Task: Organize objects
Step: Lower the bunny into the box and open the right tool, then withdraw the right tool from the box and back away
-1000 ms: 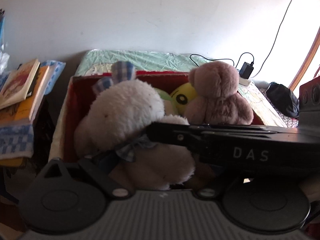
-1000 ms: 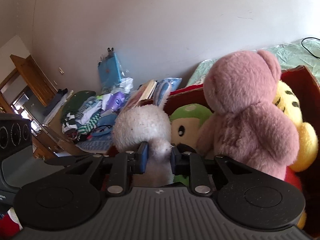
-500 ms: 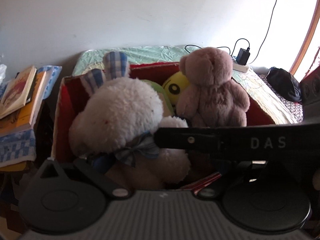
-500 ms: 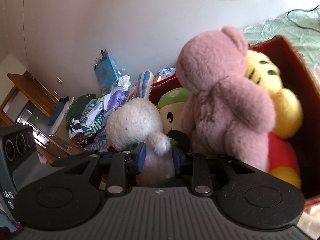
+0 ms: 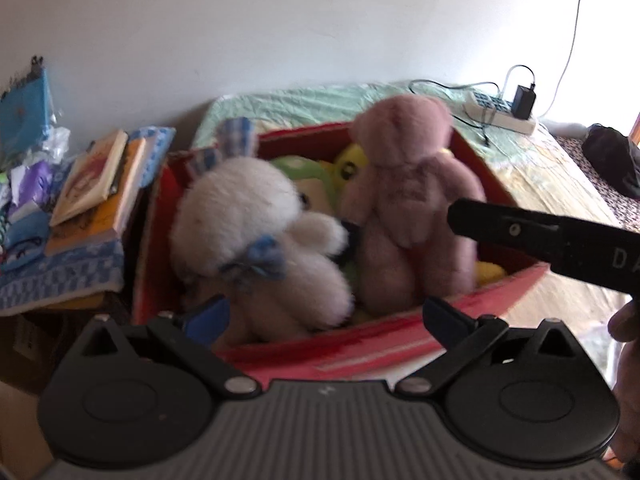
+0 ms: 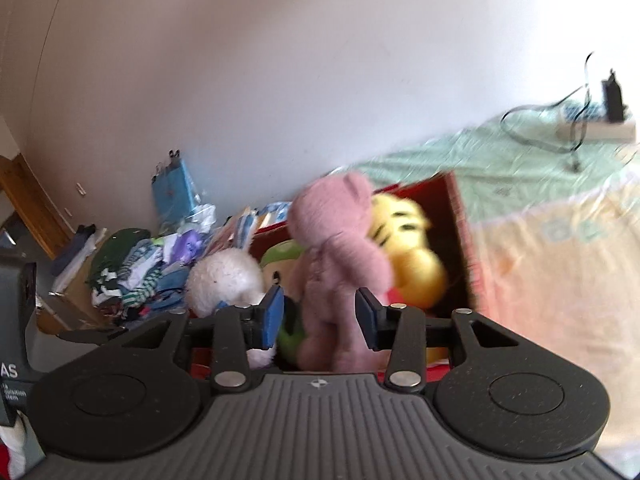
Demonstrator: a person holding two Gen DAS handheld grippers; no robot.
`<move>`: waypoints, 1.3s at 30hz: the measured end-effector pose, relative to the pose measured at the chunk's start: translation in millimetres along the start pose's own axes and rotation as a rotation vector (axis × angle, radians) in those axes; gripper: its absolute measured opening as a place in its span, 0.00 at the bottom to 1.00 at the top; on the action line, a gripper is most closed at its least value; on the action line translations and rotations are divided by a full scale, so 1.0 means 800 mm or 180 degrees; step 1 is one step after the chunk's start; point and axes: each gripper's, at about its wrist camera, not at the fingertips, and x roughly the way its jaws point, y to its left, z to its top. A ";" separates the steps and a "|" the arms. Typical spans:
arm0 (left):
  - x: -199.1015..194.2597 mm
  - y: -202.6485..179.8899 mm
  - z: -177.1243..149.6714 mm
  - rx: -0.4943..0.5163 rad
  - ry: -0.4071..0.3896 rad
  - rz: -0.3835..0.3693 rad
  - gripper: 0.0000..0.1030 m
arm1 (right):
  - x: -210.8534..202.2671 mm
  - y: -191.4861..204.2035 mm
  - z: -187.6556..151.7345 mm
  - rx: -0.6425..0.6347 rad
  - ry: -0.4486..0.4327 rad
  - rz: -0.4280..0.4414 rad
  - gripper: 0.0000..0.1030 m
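A red cardboard box [image 5: 400,344] stands on the bed and holds several plush toys. In the left wrist view a white bunny [image 5: 256,232] with a blue checked bow sits at the box's left. A pink bear [image 5: 408,204] stands upright at its right, with green [image 5: 304,168] and yellow [image 5: 348,160] plushes behind. My left gripper [image 5: 326,316] is open, pulled back over the near box wall and holding nothing. My right gripper [image 6: 320,316] is open too, with the pink bear [image 6: 332,256] just beyond its pads and the bunny [image 6: 224,280] to the left. The right gripper's black body [image 5: 552,240] crosses the left view.
Stacked books [image 5: 100,184] lie on a blue checked cloth left of the box. A power strip with charger [image 5: 504,116] and a black bag [image 5: 612,160] rest on the bed at the far right. A clothes pile [image 6: 132,264] and a blue bag [image 6: 176,192] are against the wall.
Both grippers have opened, let go of the white bunny and drawn back from the box. The bunny now sits in the box beside the pink bear.
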 end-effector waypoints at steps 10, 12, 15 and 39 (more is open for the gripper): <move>-0.003 -0.104 -0.005 0.0282 0.0070 -0.0157 0.99 | -0.062 -0.043 -0.005 -0.0040 -0.0226 -0.0751 0.61; 0.001 -0.126 -0.007 0.0355 0.0105 -0.0139 0.99 | -0.074 -0.058 -0.008 0.0013 -0.0254 -0.0905 0.65; 0.005 -0.159 -0.009 0.0483 0.0139 -0.0115 0.99 | -0.089 -0.080 -0.011 0.0112 -0.0240 -0.1067 0.69; 0.018 -0.235 -0.040 0.0391 0.0425 0.0362 0.99 | -0.119 -0.135 -0.036 0.0249 0.0160 -0.1423 0.71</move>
